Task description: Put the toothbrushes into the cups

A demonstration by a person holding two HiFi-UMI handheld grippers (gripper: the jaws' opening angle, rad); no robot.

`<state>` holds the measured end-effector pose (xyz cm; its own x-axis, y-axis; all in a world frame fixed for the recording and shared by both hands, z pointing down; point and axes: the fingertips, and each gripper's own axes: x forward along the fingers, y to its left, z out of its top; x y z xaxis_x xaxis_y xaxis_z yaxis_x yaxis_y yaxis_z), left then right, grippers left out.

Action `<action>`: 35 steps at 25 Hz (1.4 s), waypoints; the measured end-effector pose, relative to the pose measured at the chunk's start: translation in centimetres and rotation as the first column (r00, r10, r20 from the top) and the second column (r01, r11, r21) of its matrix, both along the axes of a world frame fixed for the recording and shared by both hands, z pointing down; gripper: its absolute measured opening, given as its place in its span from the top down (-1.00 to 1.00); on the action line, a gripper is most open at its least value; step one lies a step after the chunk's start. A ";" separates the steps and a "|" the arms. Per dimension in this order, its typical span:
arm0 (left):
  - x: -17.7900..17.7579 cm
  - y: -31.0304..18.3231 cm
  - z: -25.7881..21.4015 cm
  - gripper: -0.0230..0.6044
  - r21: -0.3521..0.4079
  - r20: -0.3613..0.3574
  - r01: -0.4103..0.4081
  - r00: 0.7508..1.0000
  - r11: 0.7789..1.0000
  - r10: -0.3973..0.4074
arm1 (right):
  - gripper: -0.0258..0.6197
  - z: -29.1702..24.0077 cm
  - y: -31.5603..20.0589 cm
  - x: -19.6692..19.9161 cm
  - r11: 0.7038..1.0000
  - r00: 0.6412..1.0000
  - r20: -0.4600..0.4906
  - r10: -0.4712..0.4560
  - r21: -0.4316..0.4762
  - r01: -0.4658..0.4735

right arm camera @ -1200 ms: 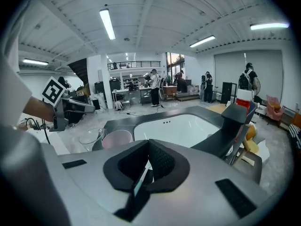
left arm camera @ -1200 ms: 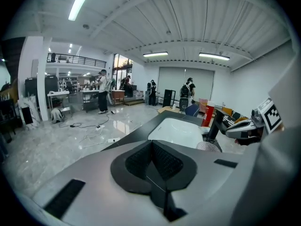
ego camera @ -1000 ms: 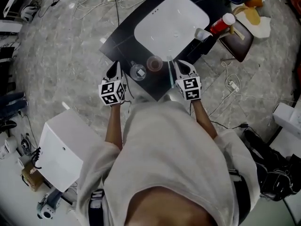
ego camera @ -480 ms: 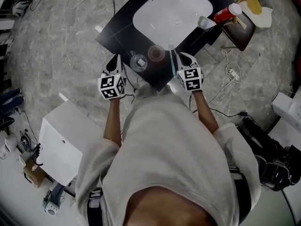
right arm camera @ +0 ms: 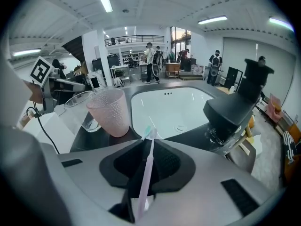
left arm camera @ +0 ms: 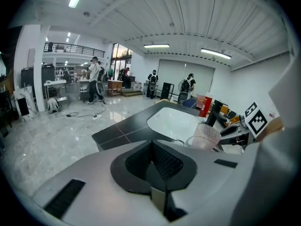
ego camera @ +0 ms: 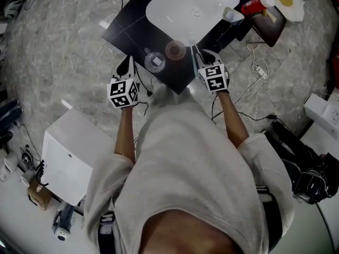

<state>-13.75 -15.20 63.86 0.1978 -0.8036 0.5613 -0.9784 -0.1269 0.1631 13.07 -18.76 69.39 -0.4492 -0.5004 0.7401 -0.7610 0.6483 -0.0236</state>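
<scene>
No words, brand names or numbers can be read anywhere. The left marker cube [ego camera: 123,93] and the right marker cube [ego camera: 213,78] carry only black-and-white square code patterns. Any print on the red bottle [ego camera: 251,6] is too small to read.

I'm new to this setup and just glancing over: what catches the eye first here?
A white sink basin set in a black countertop, ahead of the person. Near its edge stand a pink cup and a clear cup. A pale toothbrush lies between the opening jaws of the right hand-held gripper.
</scene>
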 end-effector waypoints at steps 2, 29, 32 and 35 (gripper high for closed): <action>0.0 0.2 0.3 0.84 -0.005 -0.003 -0.001 1.000 1.000 0.001 | 0.59 0.7 -0.2 0.0 1.000 1.000 -0.022 -0.006 -0.023 0.005; -1.0 0.4 0.3 0.84 -0.003 -0.017 0.007 1.000 1.000 -0.007 | 0.82 4.0 -1.9 -1.2 0.987 0.991 -0.135 -0.027 -0.160 0.006; -1.1 0.3 0.2 0.84 0.004 -0.018 0.003 1.000 1.000 -0.003 | 0.82 4.1 -1.9 -1.1 0.988 0.991 -0.132 -0.023 -0.156 0.002; -1.2 0.2 -0.1 0.84 0.012 -0.017 -0.002 1.000 1.000 0.002 | 0.82 3.5 -1.6 -1.1 0.990 0.992 -0.122 -0.014 -0.138 -0.003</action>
<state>-14.95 -14.99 63.80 0.2092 -0.8097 0.5482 -0.9751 -0.1310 0.1787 11.95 -20.40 72.84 -0.3538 -0.3878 0.8511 -0.7602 0.6494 -0.0200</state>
